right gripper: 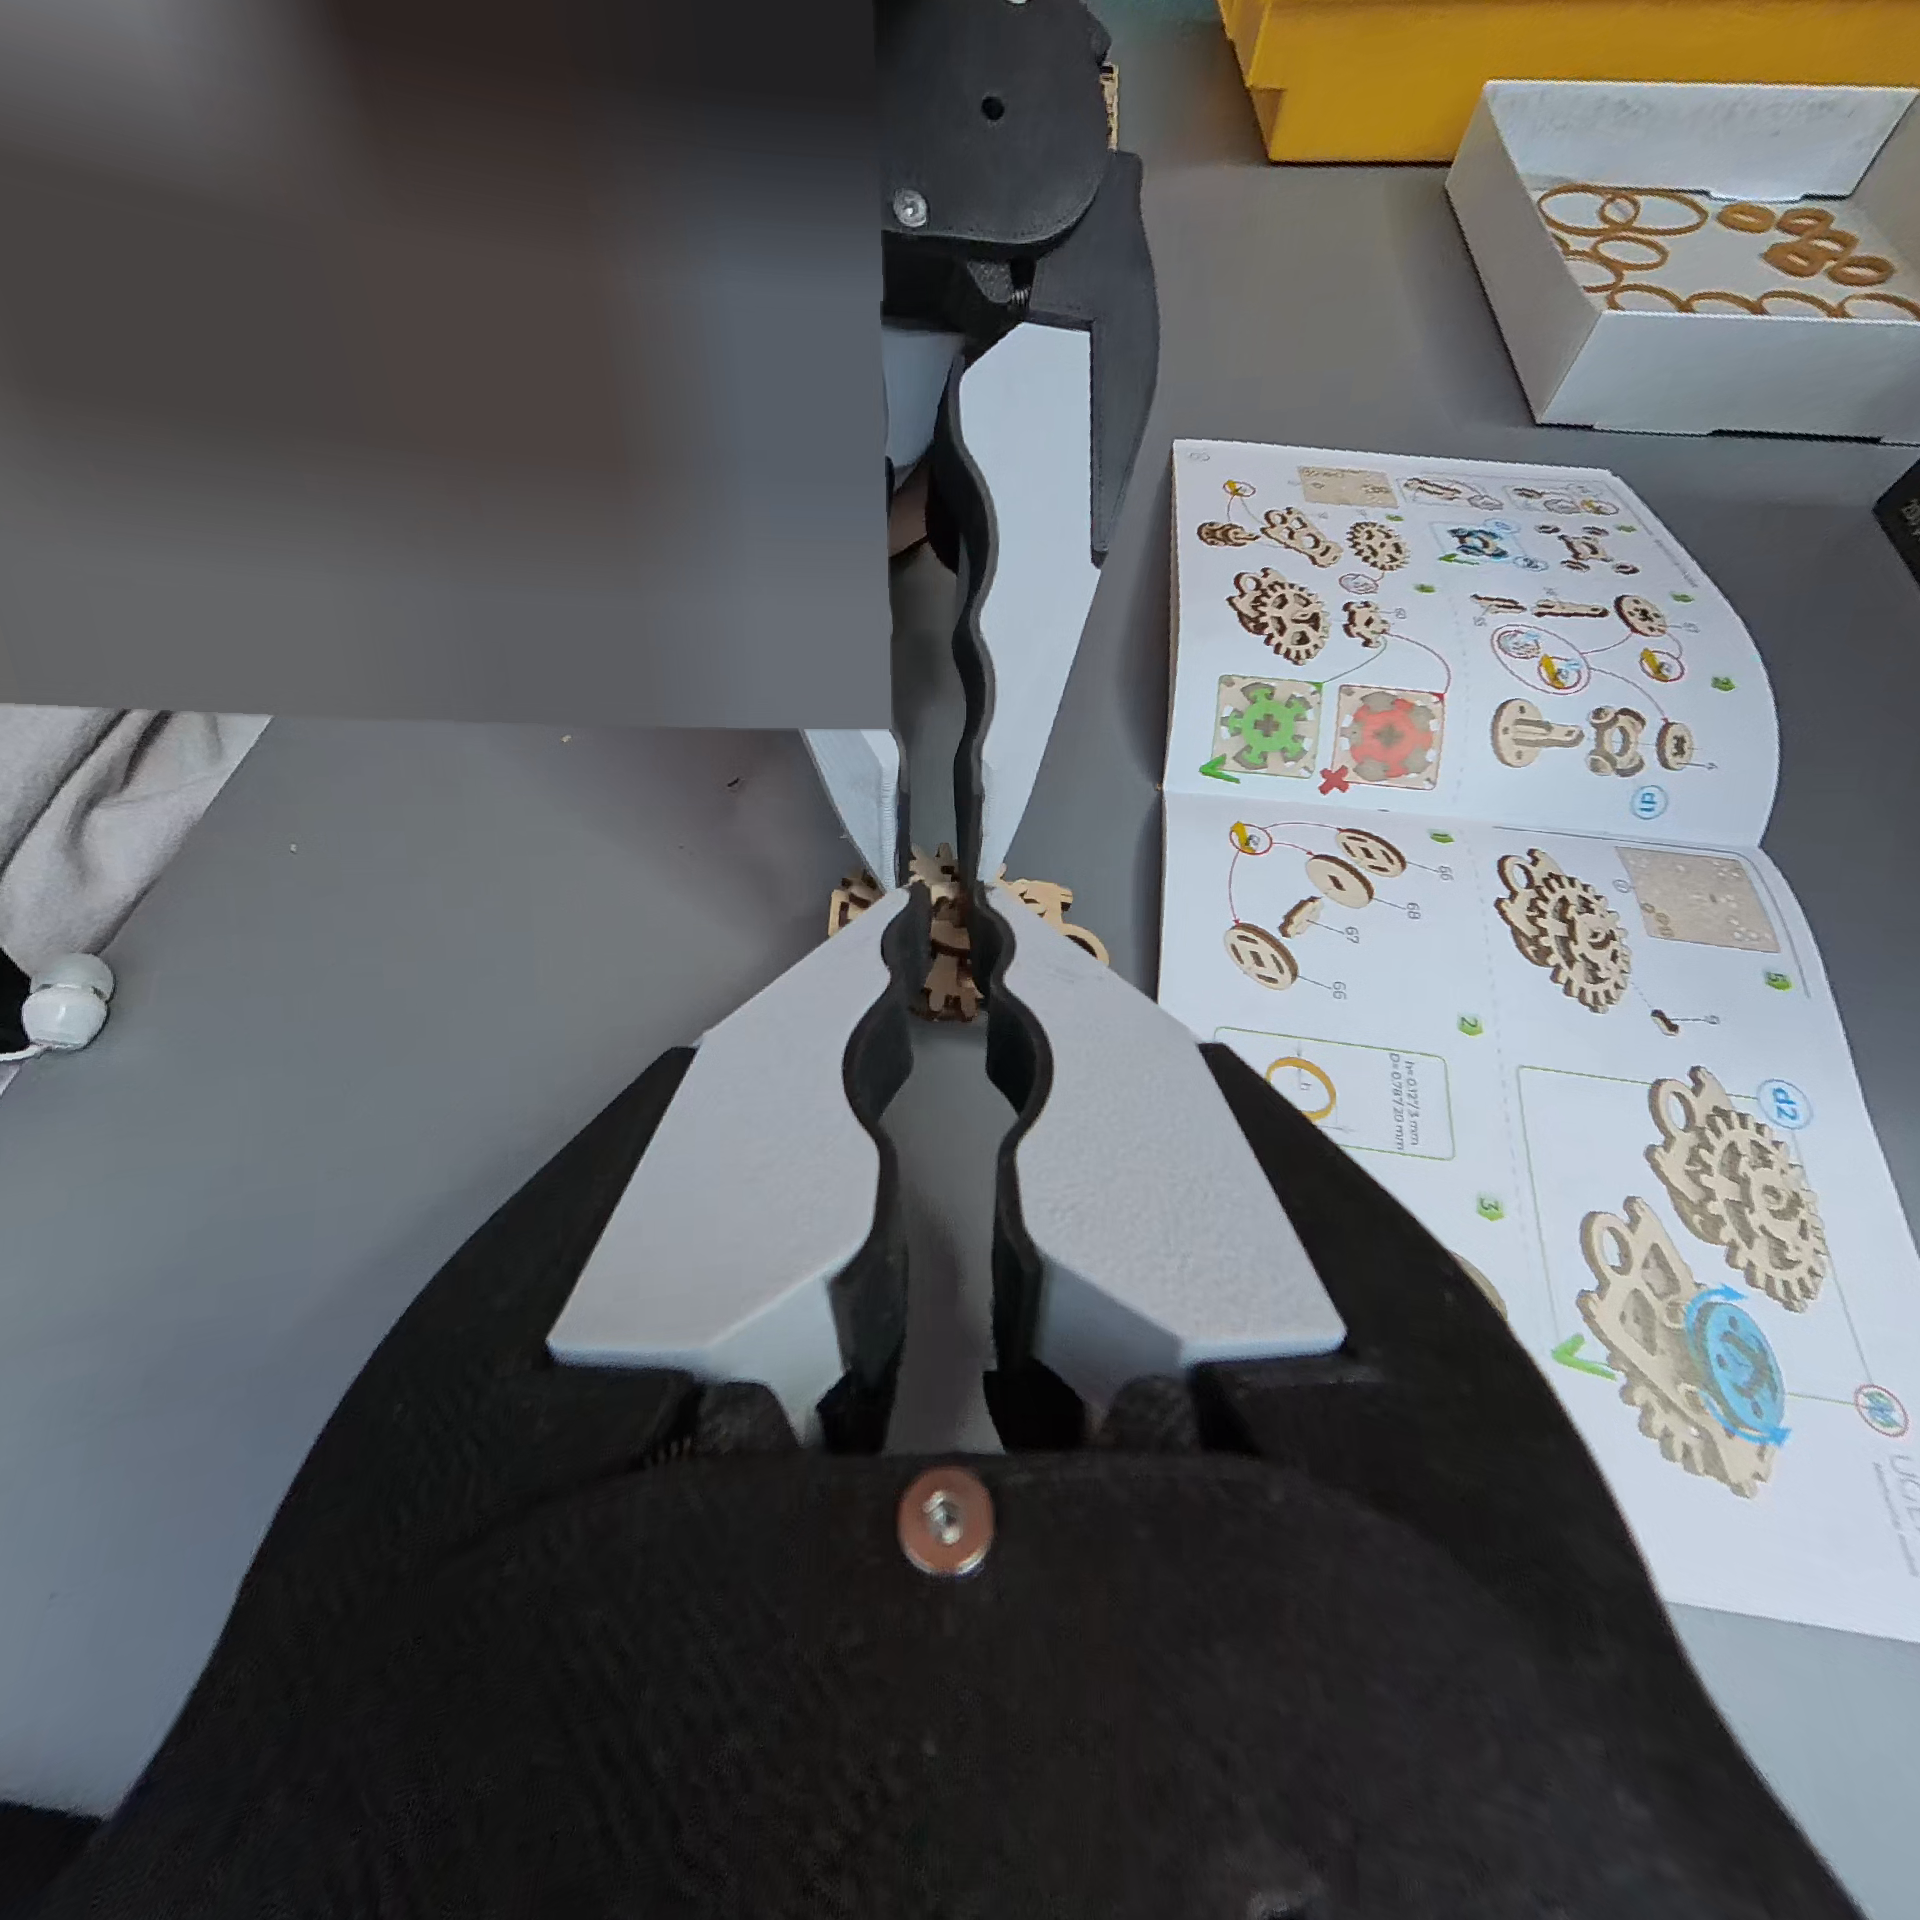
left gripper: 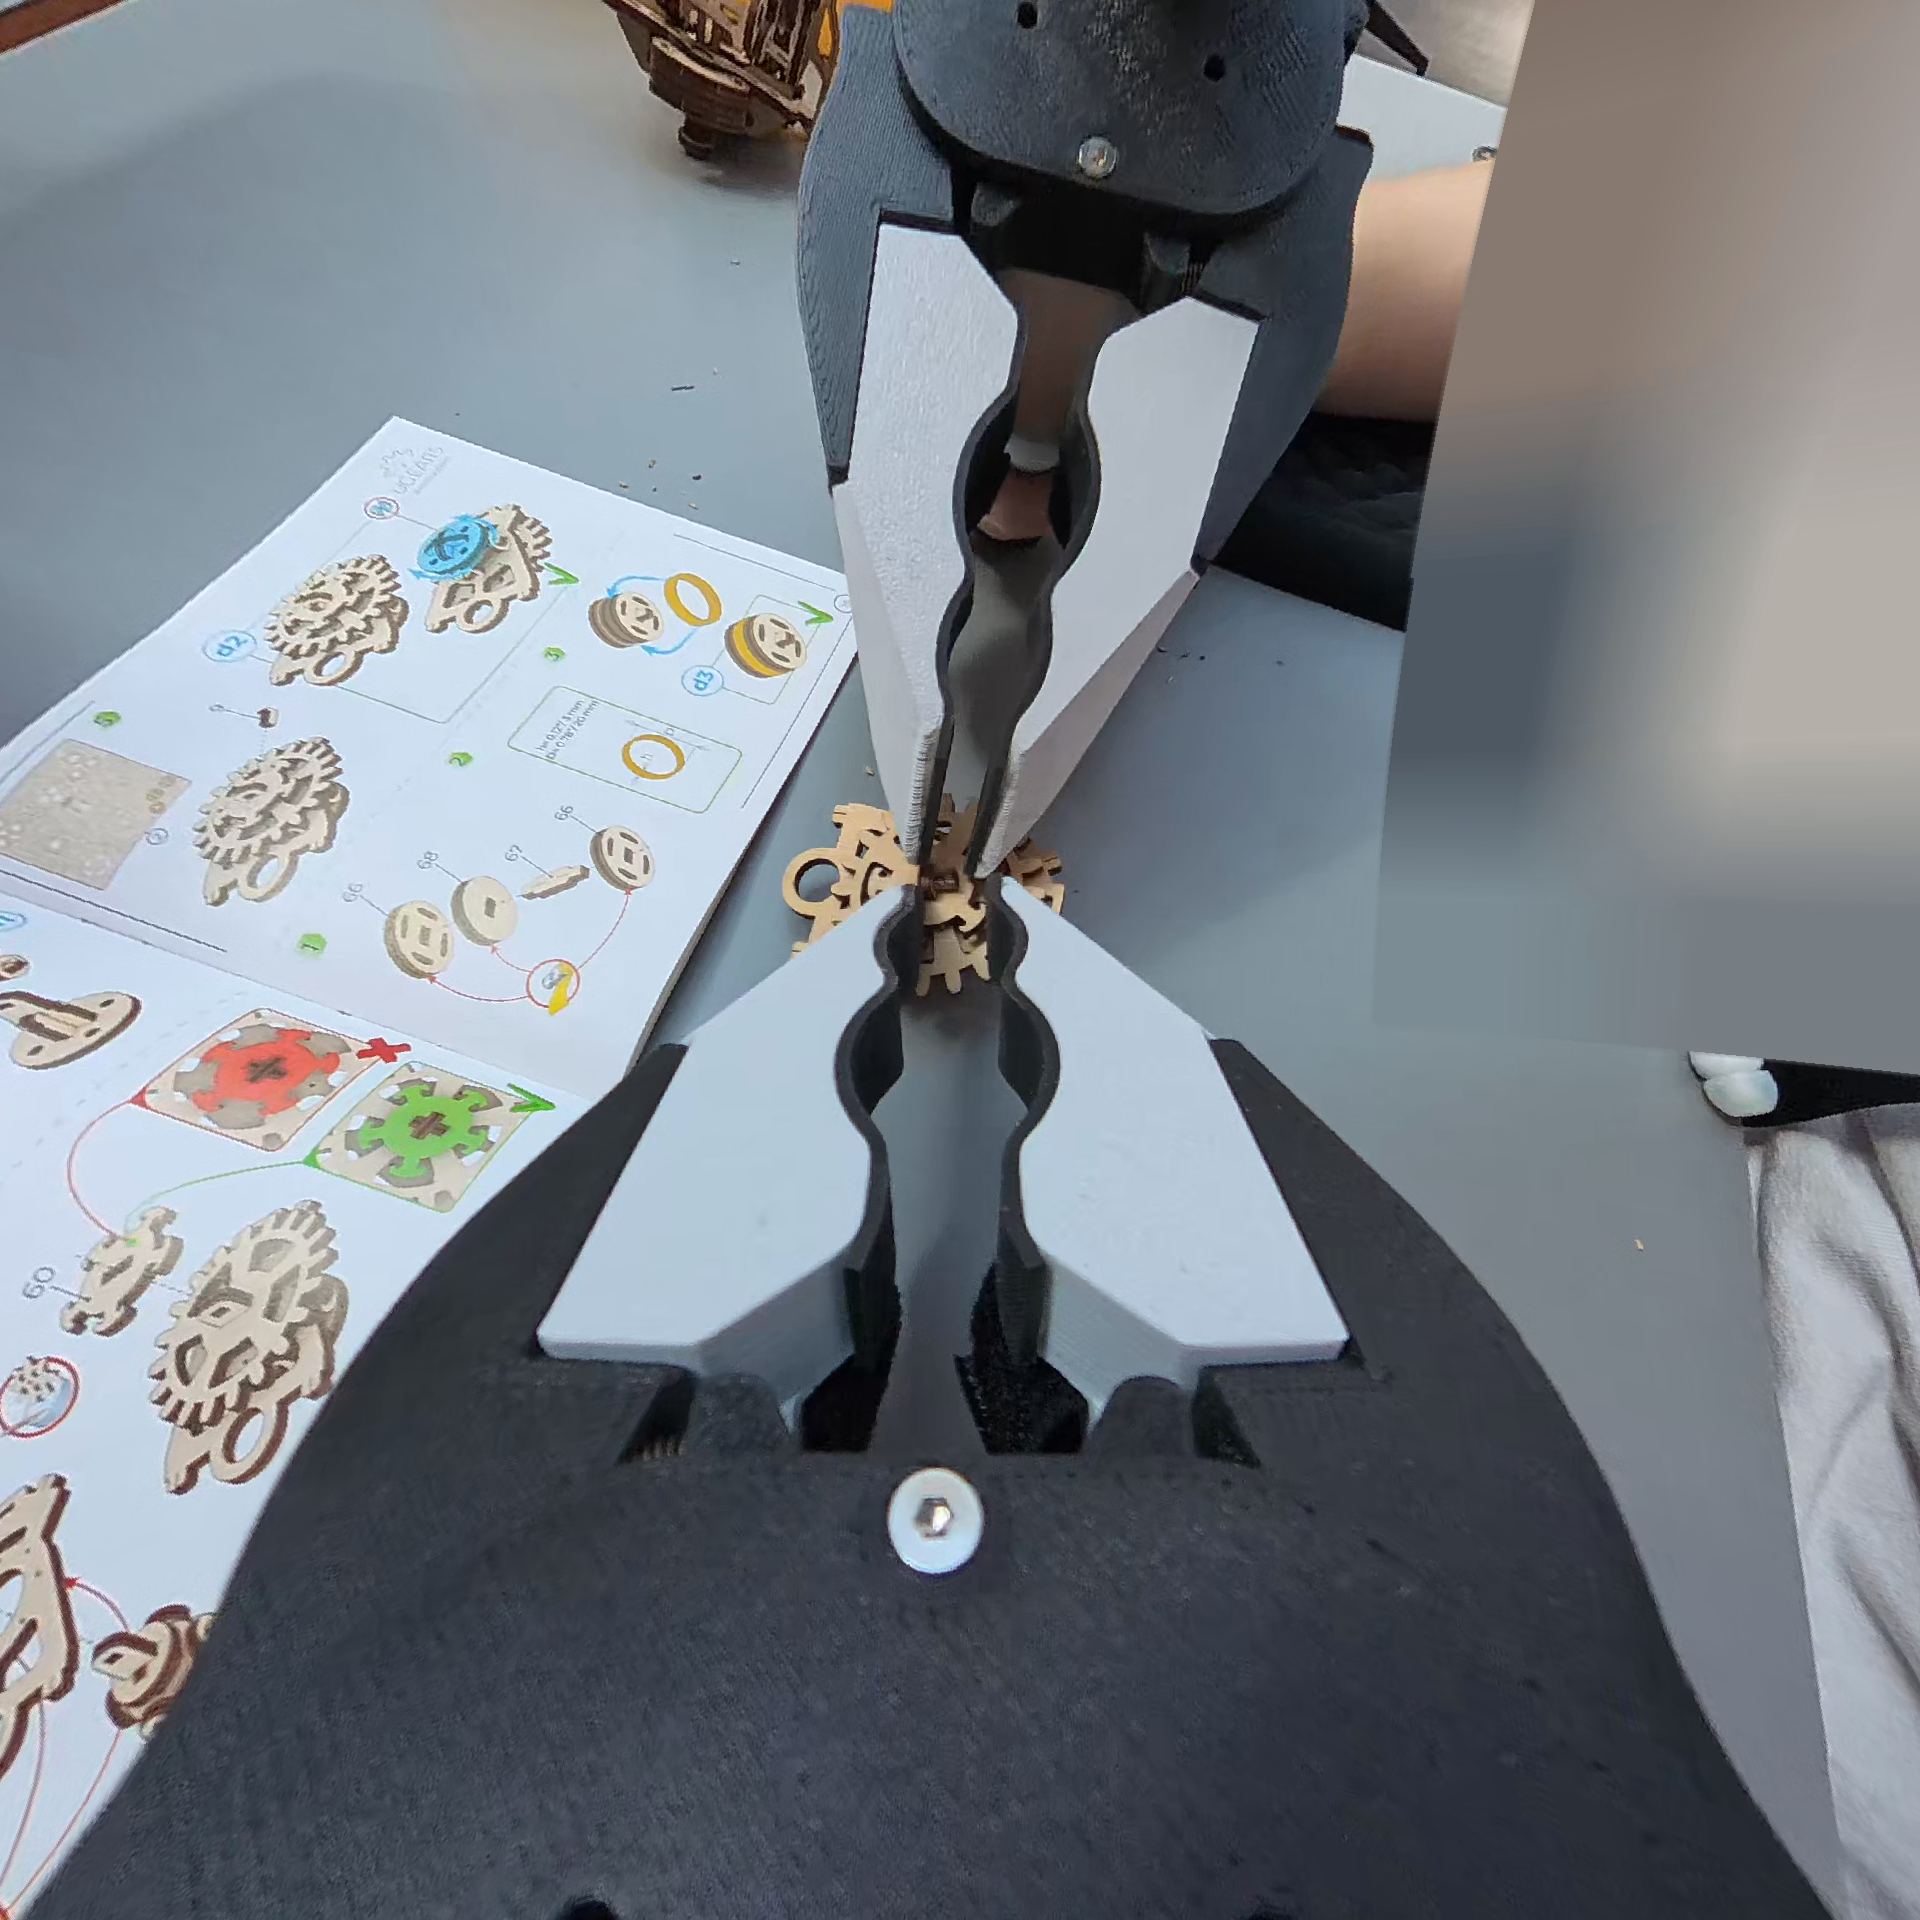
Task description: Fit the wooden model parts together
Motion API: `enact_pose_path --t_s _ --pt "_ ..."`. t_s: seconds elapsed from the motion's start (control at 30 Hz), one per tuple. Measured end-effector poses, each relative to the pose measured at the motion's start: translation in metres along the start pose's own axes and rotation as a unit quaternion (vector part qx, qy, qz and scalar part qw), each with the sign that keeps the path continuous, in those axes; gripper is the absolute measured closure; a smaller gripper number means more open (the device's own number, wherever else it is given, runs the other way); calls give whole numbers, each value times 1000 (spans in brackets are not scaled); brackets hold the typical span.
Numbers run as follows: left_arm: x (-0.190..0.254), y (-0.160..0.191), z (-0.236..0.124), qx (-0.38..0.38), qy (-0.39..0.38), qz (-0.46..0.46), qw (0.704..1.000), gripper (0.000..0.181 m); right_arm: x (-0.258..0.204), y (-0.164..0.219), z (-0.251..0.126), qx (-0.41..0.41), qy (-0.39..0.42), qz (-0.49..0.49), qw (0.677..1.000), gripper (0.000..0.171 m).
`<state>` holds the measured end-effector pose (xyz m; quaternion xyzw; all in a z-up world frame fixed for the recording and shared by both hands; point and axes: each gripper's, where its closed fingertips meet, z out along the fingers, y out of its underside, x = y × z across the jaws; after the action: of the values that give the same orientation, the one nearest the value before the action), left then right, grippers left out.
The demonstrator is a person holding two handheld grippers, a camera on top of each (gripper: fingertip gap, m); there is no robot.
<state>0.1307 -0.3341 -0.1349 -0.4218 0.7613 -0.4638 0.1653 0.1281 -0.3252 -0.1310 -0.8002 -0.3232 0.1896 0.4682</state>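
A light wooden gear assembly [left gripper: 831,883] with a loop at one end sits low over the grey table, between my two grippers, which face each other. In the left wrist view my left gripper [left gripper: 951,920] is shut on a small toothed wooden part [left gripper: 945,966] at the assembly's near side. My right gripper [left gripper: 956,847] comes in from the far side, its tips pinching the middle of the assembly. In the right wrist view my right gripper [right gripper: 948,920] is shut on the assembly [right gripper: 951,977], and the left gripper [right gripper: 940,862] meets it from opposite. The contact point is mostly hidden.
An open instruction booklet [left gripper: 416,779] lies beside the assembly, on the right in the right wrist view [right gripper: 1455,935]. A white box of wooden rings [right gripper: 1683,343] and a yellow bin [right gripper: 1507,73] stand behind it. A built wooden model [left gripper: 727,73] stands far off. A person's arm [left gripper: 1403,301] and grey clothing [right gripper: 83,810] border the table. Both grippers' tips are close together, under 4 cm apart. The built wooden model [left gripper: 727,73] is about equally far from each gripper, around 30 cm.
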Motion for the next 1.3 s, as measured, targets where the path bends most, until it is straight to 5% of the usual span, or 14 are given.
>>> enact_pose_path --t_s 1.3 --pt "6 1 1 3 45 63 997 176 -2 7 -6 -7 6 13 1000 159"
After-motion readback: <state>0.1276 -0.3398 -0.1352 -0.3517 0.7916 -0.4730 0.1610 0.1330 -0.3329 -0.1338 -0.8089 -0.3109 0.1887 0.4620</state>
